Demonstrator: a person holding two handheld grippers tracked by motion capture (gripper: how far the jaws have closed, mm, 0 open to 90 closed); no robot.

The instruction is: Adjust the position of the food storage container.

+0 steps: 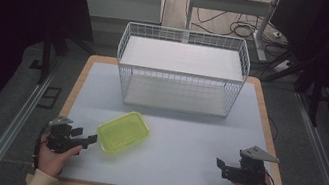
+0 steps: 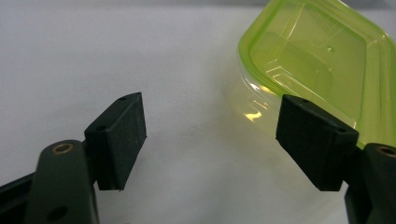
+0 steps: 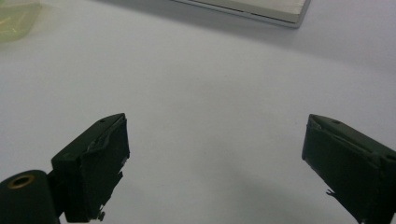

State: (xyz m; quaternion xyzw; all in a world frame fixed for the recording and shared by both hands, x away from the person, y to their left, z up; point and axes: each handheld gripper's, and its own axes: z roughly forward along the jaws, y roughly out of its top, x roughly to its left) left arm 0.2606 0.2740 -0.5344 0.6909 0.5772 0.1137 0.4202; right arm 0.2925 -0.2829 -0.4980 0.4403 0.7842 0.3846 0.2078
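High view is showing left tongs (image 1: 91,139) gaping beside the green container (image 1: 123,132) at two o'clock; right tongs (image 1: 219,164) gaping over bare tabletop (image 1: 184,146).

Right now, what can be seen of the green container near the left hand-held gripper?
The green container is a shallow, translucent lime-green plastic tub, rectangular with rounded corners and a raised rim. It is empty, lidless and upright, lying at a slant on the table in front of the wire basket. The left hand-held gripper is open, its tips at the near corner; contact is unclear.
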